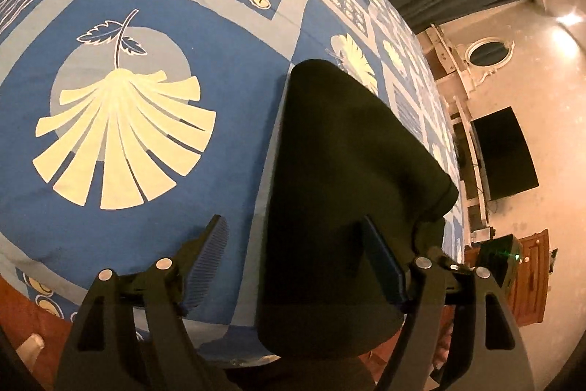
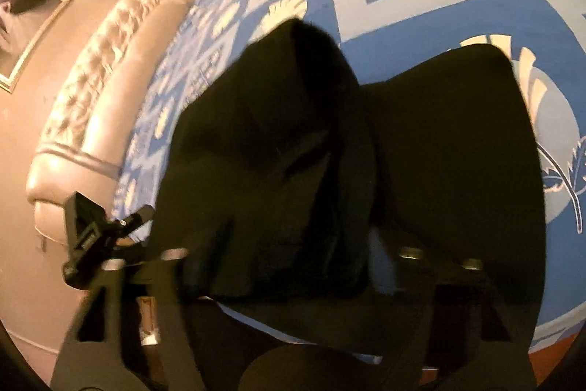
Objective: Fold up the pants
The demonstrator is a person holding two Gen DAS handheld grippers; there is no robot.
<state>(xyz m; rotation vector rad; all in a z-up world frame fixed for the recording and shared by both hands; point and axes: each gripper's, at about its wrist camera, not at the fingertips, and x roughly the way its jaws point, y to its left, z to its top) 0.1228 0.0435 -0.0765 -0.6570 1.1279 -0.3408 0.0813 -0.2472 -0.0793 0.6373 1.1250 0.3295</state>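
The black pants (image 1: 351, 178) lie on a bed with a blue patterned bedspread (image 1: 146, 171), one leg reaching away from me. My left gripper (image 1: 296, 244) is open, its fingers (image 1: 212, 244) wide apart over the near end of the pants at the bed's edge; the right finger rests against the cloth. In the right wrist view the pants (image 2: 293, 152) fill the middle as two dark humps. My right gripper (image 2: 311, 255) is over them, its fingers blurred and dark against the cloth, so their state is unclear.
The bedspread (image 2: 403, 6) runs far ahead. A padded headboard (image 2: 91, 79) and a framed picture (image 2: 25, 24) are at the left in the right wrist view. A dark TV screen (image 1: 505, 152), a wooden cabinet (image 1: 531, 277) and a wall stand beyond the bed.
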